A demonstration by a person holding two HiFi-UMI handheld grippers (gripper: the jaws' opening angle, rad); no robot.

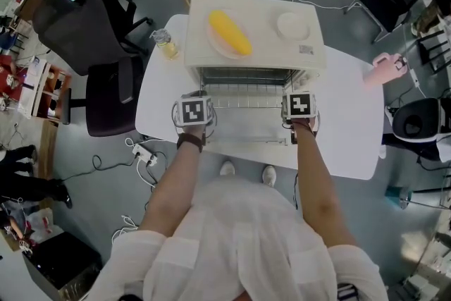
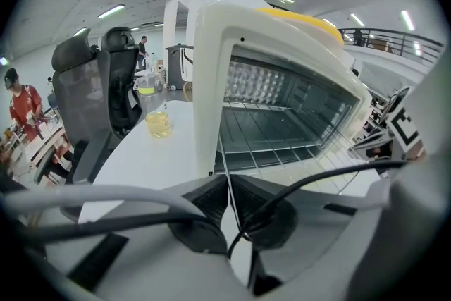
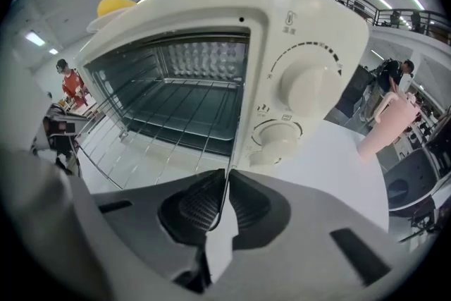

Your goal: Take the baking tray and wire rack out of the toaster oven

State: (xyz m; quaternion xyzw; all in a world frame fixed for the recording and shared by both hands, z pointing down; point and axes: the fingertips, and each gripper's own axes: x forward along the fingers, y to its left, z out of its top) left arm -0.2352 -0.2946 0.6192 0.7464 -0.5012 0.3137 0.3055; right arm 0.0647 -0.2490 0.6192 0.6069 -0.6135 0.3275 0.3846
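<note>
Our left tool (image 2: 227, 187) and right tool (image 3: 224, 183) each pinch a side wire of the wire rack (image 1: 246, 101), which sits partly out of the toaster oven (image 1: 254, 32). We should pull both sides evenly and level, so it doesn't jam.

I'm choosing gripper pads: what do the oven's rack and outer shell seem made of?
Thin silver wire rack: probably bare or plated steel, shiny; slim bright rods catch light. Cream toaster oven shell: smooth, semi-gloss, soft highlights; painted metal or plastic, unclear which.
</note>
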